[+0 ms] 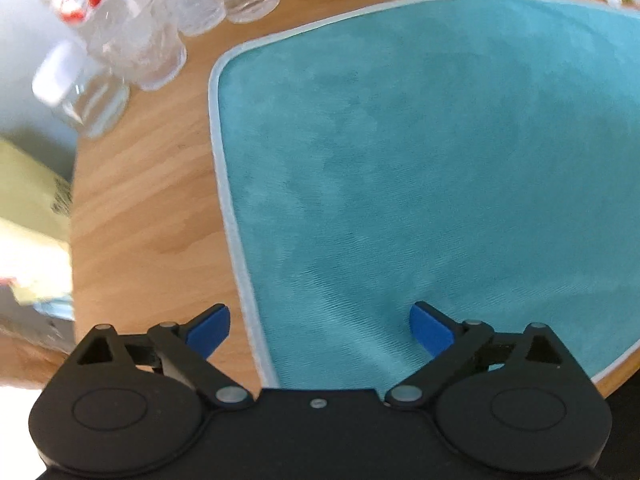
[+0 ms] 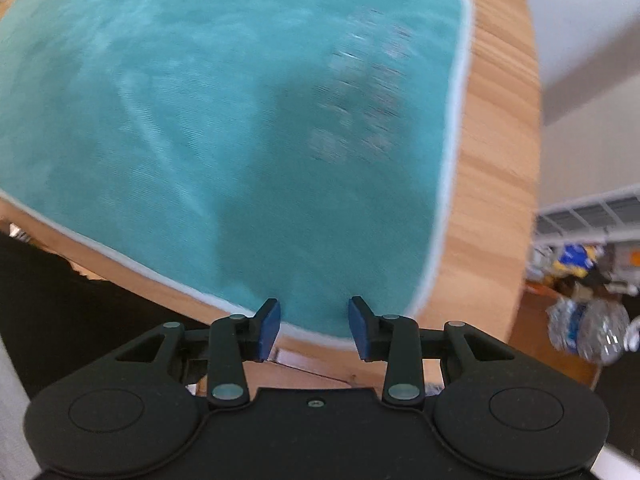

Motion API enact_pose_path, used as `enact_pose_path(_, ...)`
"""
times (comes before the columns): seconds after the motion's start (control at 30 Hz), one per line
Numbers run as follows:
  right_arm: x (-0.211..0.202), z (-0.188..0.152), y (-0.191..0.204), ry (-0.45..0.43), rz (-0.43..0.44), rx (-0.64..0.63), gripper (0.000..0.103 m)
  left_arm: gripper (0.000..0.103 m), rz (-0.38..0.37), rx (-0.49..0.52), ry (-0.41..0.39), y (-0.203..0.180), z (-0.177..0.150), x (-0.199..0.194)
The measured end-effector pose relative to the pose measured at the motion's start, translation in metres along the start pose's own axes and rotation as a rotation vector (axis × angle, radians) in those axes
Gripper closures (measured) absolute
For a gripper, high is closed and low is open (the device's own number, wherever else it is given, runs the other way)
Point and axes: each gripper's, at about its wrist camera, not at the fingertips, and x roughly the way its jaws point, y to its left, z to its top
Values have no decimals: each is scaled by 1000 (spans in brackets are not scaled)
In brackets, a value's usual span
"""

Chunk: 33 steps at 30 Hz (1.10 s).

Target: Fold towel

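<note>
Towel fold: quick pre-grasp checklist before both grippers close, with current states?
1. Towel lies flat and unfolded on the table: ok.
2. Left gripper open, nothing held: ok.
3. Right gripper open, nothing held: ok.
4. Left gripper straddles the towel's left edge near the near corner, one finger over wood, one over cloth: ok.
5. Right gripper lined up on the near hem by the right corner: ok; whether the fingers touch the cloth: cannot tell.
6. Clear bottles stand on the table apart from the towel's left edge: ok.
</note>
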Motion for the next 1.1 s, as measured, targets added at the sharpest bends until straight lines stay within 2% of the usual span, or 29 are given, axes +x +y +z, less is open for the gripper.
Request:
enact_pose_path(0.03, -3, -3, -6, -17, 3, 29, 61, 21, -28, -34, 3, 3, -1, -3)
enact_pose_path(0.1, -9, -10, -17, -51, 10, 86, 61, 21, -80, -85, -4, 6, -3, -6)
enact_pose_path(0.2, 2, 2, -18, -92, 26, 150, 61, 21, -84, -84, 1, 0, -8, -3)
enact_pose_path(0.27, 9, 7, 0, -98, 17, 129, 61, 21, -99, -97, 15, -1, -10, 2)
enact_pose_path(0.37, 5, 9, 14, -99, -6, 92, 60, 18, -86, -96, 13, -1, -13, 4)
enact_pose_path(0.47, 10, 11, 19, -93, -16, 90, 59, 9, -54, -71, 16, -2, -16, 5)
enact_pose_path(0.5, 10, 8, 13, -85, -4, 119, 58, 5, -32, -64, 21, -1, -17, 6)
enact_pose_path(0.57, 5, 2, 1, -64, 8, 145, 55, 4, -26, -69, 24, 4, -17, 11)
enact_pose_path(0.6, 4, 1, 1, -52, -29, 114, 43, 4, -30, -78, 27, 5, -17, 11)
enact_pose_path(0.67, 3, 1, 3, -47, -67, 81, 34, 4, -27, -92, 32, 7, -18, 11)
enact_pose_path(0.77, -4, 4, 2, -47, -71, 83, 42, 5, -25, -120, 32, 9, -21, 10)
enact_pose_path(0.9, -20, 13, 20, -116, -108, 25, 40, 5, -84, -197, 6, 23, -27, 5)
enact_pose_path(1.1, -31, 56, 66, -220, -102, -55, 39, 4, -106, -291, 14, 36, -41, -5)
